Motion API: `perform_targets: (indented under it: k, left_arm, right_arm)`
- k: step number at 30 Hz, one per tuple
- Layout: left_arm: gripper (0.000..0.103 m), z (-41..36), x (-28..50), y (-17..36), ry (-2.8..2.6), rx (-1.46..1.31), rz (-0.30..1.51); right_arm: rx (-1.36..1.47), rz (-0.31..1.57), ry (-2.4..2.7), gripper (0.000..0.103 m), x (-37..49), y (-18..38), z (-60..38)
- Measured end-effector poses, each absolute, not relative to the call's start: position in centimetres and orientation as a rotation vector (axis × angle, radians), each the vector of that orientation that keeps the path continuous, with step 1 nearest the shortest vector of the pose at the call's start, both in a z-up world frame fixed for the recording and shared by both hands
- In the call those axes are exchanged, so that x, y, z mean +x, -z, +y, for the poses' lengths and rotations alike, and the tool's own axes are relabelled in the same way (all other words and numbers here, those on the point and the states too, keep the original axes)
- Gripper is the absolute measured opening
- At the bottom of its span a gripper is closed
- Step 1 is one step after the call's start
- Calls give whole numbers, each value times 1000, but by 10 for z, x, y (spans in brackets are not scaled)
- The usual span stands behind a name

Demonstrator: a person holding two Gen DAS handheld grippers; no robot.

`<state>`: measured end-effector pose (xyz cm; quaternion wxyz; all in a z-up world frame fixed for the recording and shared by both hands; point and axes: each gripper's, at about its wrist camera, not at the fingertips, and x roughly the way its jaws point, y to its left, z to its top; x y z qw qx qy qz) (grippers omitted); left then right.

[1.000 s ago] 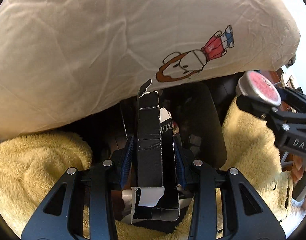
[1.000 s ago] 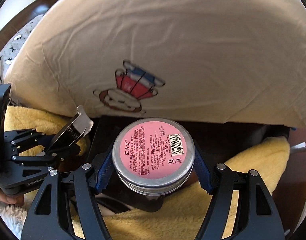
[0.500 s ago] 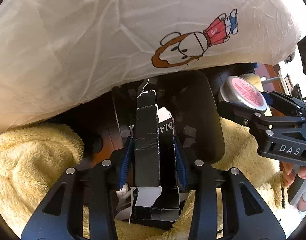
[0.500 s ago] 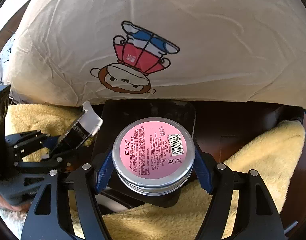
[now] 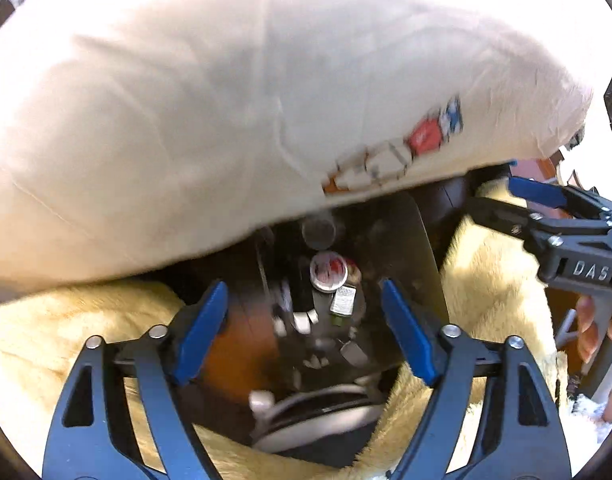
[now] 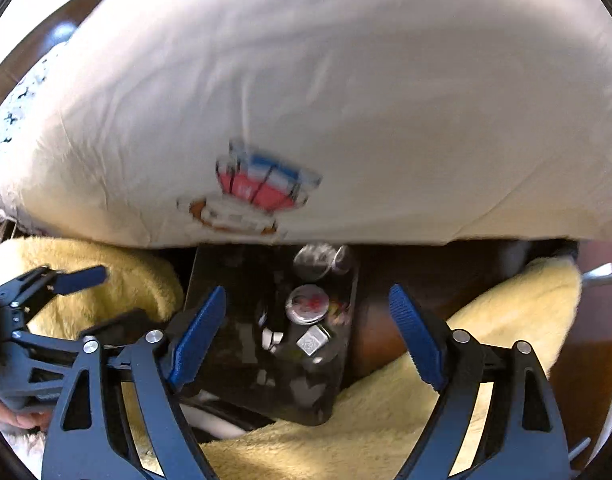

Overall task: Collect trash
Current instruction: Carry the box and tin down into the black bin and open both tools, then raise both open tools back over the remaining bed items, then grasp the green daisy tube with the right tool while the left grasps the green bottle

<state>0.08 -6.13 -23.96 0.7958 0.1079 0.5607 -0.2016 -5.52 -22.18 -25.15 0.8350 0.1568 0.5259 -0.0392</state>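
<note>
Both grippers hang open and empty over a dark trash bin (image 5: 422,248) (image 6: 210,276). My left gripper (image 5: 304,300) has its blue pads spread wide. My right gripper (image 6: 308,304) is spread the same way and also shows at the right of the left wrist view (image 5: 518,200). Inside the bin lies the round tin with the pink label (image 5: 329,272) (image 6: 308,303), beside a small silvery packet (image 5: 343,300) (image 6: 313,340) and white scraps. The black carton is not clearly seen; the frames are blurred.
A large cream pillow with a cartoon monkey print (image 5: 226,120) (image 6: 346,100) overhangs the bin from behind. A fluffy yellow blanket (image 5: 66,332) (image 6: 406,408) wraps the bin on both sides. Brown wood (image 6: 582,380) shows at the right.
Both grippers have opened. The black carton has left my left gripper and the pink-labelled tin has left my right gripper; the tin now lies in the bin.
</note>
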Motion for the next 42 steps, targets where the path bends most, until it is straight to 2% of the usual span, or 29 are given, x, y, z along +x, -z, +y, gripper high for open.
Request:
perform_targets:
  k: [14,28,34,40,42]
  left_arm:
    - [88,-42,39,118,364,188,895]
    - [90,-63,133,101,331,183,884]
    - [92,-85,169,97,344,181,891]
    - [92,-110,190,102,375,196,903]
    - [92,-118,199,104,384,188,911]
  right_arm:
    - [157,764,198,90,-35,119,-252]
    - [135,759,246,88,78,101,-316]
    - [56,792,227,71,133,102,-318]
    - [-10,859,238,65,172,120,-322]
    - [28,862,228,53,178,121,-329]
